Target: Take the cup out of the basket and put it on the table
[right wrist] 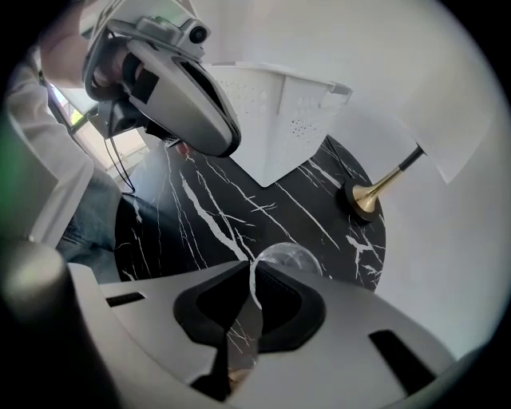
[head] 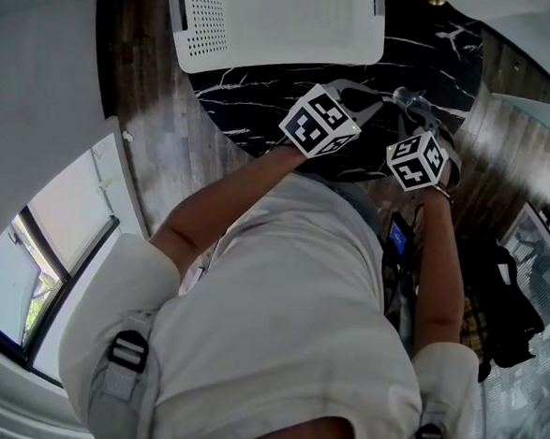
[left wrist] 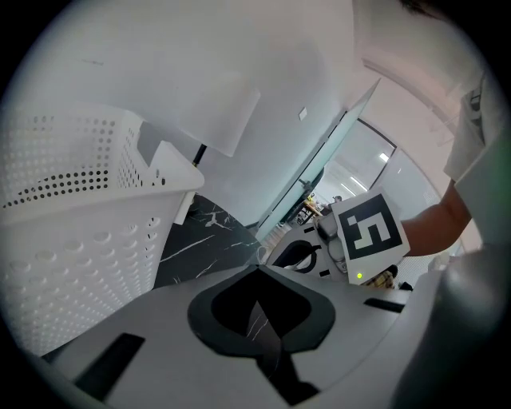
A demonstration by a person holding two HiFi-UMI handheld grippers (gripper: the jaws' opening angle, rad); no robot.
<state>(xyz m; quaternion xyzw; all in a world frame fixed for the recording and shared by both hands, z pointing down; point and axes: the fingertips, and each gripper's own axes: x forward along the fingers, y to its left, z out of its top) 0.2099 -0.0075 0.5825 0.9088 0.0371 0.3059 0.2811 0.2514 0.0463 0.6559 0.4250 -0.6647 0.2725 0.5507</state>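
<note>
The clear cup (right wrist: 284, 259) is outside the white perforated basket (right wrist: 281, 112), over the black marble table (right wrist: 239, 209) near its front edge. My right gripper (right wrist: 247, 297) points steeply down and is shut on the cup's thin wall at the rim. I cannot tell whether the cup's base touches the table. In the head view the cup (head: 408, 100) shows just beyond the right gripper (head: 419, 115). The left gripper (left wrist: 257, 302) is shut with nothing held, hovering over the table (left wrist: 200, 233) beside the basket (left wrist: 72, 240). From above, the left gripper (head: 377, 97) sits close to the cup's left.
The basket (head: 270, 21) takes up the far side of the round table (head: 255, 105). A brass lamp base (right wrist: 363, 197) stands at the table's right rim. Dark bags (head: 513, 301) lie on the wooden floor to the right. A window is low at the left.
</note>
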